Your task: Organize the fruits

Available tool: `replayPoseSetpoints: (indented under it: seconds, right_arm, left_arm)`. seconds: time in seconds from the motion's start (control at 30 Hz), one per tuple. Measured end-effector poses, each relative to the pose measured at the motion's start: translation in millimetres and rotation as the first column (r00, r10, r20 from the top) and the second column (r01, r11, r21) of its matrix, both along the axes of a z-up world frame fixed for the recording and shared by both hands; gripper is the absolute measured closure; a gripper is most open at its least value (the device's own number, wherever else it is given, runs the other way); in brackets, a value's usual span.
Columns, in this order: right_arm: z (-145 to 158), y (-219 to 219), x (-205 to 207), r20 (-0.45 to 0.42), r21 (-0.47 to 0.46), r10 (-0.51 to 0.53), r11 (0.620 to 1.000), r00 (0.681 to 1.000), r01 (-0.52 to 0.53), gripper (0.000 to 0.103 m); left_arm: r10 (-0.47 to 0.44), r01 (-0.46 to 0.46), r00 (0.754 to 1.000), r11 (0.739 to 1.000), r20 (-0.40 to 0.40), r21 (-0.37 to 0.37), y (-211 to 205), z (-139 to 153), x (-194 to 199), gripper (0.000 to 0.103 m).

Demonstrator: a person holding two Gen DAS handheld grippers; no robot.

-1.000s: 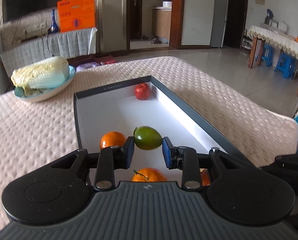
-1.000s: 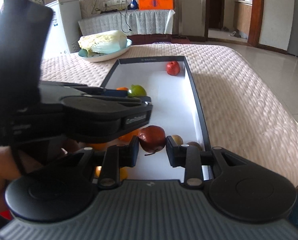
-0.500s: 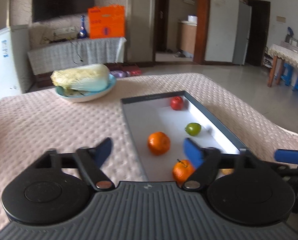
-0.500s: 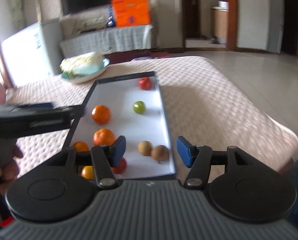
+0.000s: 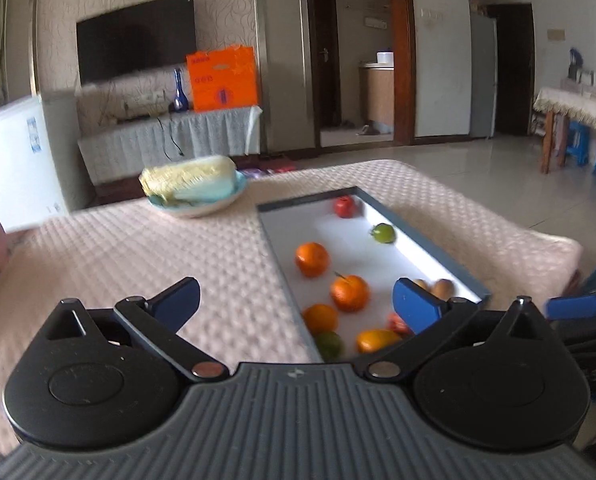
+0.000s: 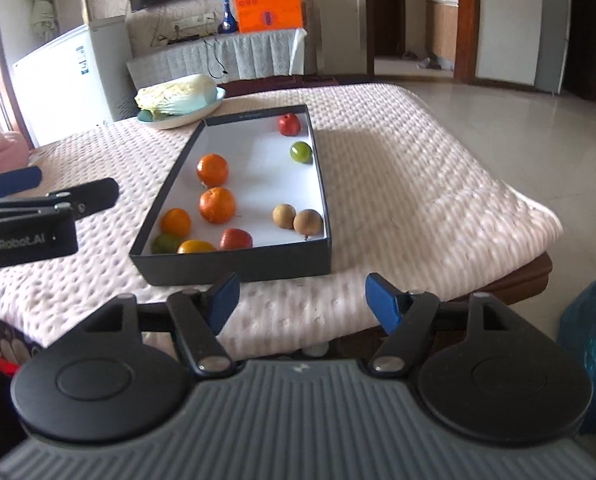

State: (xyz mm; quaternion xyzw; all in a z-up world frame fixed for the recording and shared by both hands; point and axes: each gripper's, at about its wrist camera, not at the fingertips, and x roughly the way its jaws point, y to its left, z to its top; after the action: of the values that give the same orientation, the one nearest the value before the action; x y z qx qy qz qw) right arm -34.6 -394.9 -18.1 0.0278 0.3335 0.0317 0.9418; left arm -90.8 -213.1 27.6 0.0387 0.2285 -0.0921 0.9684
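Both grippers have drawn back from the box [image 6: 234, 266] since a second ago, leaving the green fruit [image 6: 301, 152] and the dark red fruit [image 6: 236, 239] they were pinching on the white floor inside it. From the left in the right wrist view: the left gripper [image 6: 30, 188] hangs over the quilt [image 6: 417, 168] beside the box, its jaws opening wide with nothing between them; the cabbage [image 6: 174, 94] lies in a bowl [image 6: 186, 117] behind. Inside the box, three oranges [image 6: 213, 169] run down the left wall toward a second green fruit [image 6: 165, 243] and a yellow fruit [image 6: 196, 246] in the near corner; the dark red one rests by the near wall, two brown fruits [image 6: 285, 216] touch by the right wall, and the green fruit and a red apple [image 6: 289, 124] sit at the far right. The right gripper [image 6: 301, 300], short of the box's near wall, is also opening, its jaws spread and holding nothing. Round fruit on a smooth floor atop a soft quilt could roll out of its group if a returning gripper knocks the box wall or presses the quilt. The left wrist view is blurred, and the left gripper [image 5: 296, 300] shows its pads splayed over the box's near end.
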Motion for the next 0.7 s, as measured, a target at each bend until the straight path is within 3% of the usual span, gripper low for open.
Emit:
replayPoseSetpoints:
  seconds: [0.1,0.23,0.37,0.7]
  right_arm:
    - [-2,2,-1,-0.009,-0.011,0.019,1.0,1.0,-0.019,0.031]
    - [-4,-6,2,-0.027,0.009,-0.01,1.0,1.0,0.01,0.031]
    - [-9,-12,4,-0.046,0.018,-0.027,0.999,0.999,0.027,0.031]
    - [-11,-8,5,-0.065,-0.002,-0.01,1.0,0.998,0.01,0.031]
  left_arm:
    - [-0.022,0.02,0.999,0.999,-0.048,-0.047,-3,1,-10,0.0]
    - [0.047,-0.046,0.998,0.999,-0.039,0.004,-8,-4,-21,0.0]
    - [0.067,-0.068,0.995,0.998,-0.076,-0.002,-4,-8,-24,0.0]
    - [0.016,-0.012,0.996,0.999,-0.085,0.048,-18,-18,-27,0.0]
